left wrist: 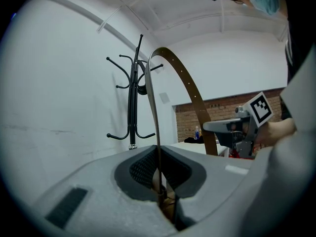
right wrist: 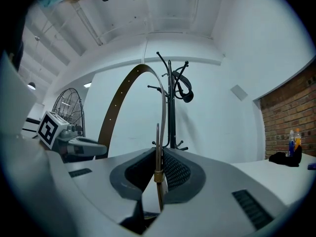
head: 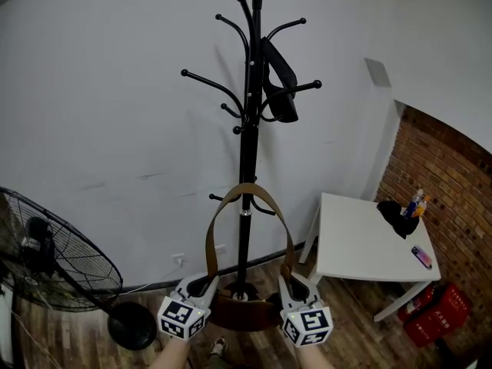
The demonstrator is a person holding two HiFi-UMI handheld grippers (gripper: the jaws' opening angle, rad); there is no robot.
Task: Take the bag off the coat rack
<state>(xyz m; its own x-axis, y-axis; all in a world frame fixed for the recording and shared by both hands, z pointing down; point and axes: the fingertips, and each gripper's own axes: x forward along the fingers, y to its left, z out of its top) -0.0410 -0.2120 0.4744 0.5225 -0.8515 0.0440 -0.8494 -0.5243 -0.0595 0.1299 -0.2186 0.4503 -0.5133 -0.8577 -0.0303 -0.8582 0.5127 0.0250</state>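
A brown bag [head: 242,312] hangs low between my two grippers, in front of the foot of the black coat rack [head: 247,129]. Its brown strap [head: 246,187] arches up across the pole near the lowest hooks. My left gripper [head: 201,285] is shut on the strap's left end, and the thin strap edge runs between the jaws [left wrist: 159,177]. My right gripper [head: 294,285] is shut on the right end, by a brass fitting [right wrist: 158,174]. In both gripper views the strap [left wrist: 185,80] stands apart from the rack [left wrist: 132,112]. A black bag [head: 280,91] hangs on an upper hook.
A standing fan [head: 54,256] is at the left, on the wood floor. At the right a white table [head: 361,244] carries a black item [head: 398,215], a bottle [head: 417,202] and a small purple object [head: 421,257]. A red crate [head: 430,314] sits below, by the brick wall [head: 446,183].
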